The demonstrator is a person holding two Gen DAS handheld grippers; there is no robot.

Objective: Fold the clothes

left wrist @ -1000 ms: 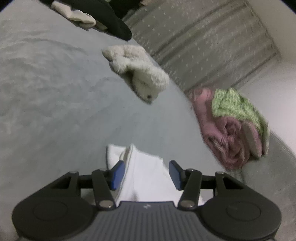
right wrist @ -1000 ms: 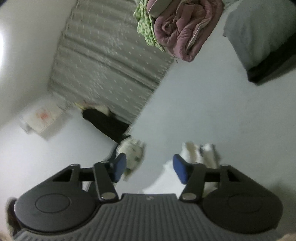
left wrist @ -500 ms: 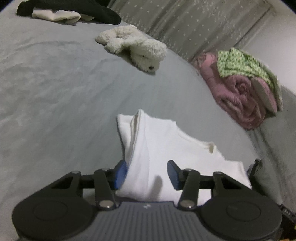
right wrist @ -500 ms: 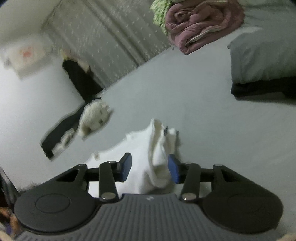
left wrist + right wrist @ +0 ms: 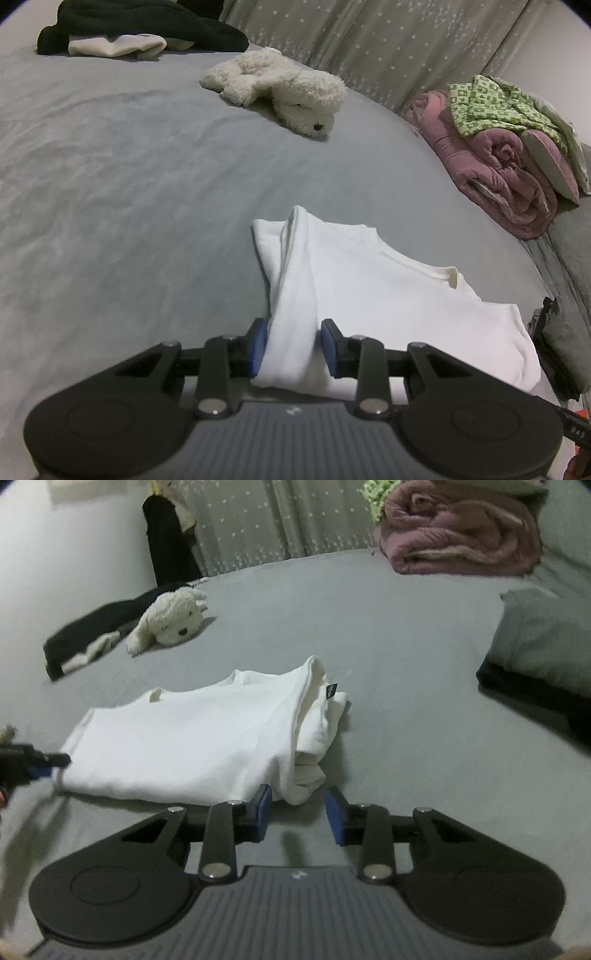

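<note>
Here's the white shirt (image 5: 388, 291), lying partly folded on the grey bed (image 5: 129, 192), and a gripper is working at each near corner. Its long axis runs left to right across the near edge of the bed, and the collar (image 5: 452, 275) sits on the far edge, pointing away towards the curtain (image 5: 369, 40).

The left gripper (image 5: 291, 347) has a folded band of the shirt running up between its blue pads (image 5: 258, 345). The jaws are closing on it now, the cloth filling the gap from one pad to the other. That band stretches away from the gripper towards the far left corner of the shirt.

Over on the right, the right gripper (image 5: 297, 816) is closing too, and the bunched right-hand end of the shirt (image 5: 303, 775) sits just at its tips; the pads (image 5: 263, 812) stand apart, and whether they touch cloth I cannot tell. A small dark tag (image 5: 331, 691) shows on that end's far part.

Further back lies a plush dog (image 5: 280, 88), with dark clothes (image 5: 147, 26) beyond it on the left. On the right, a pink quilt (image 5: 495, 166) is rolled up with a green cloth (image 5: 491, 103) on top.
</note>
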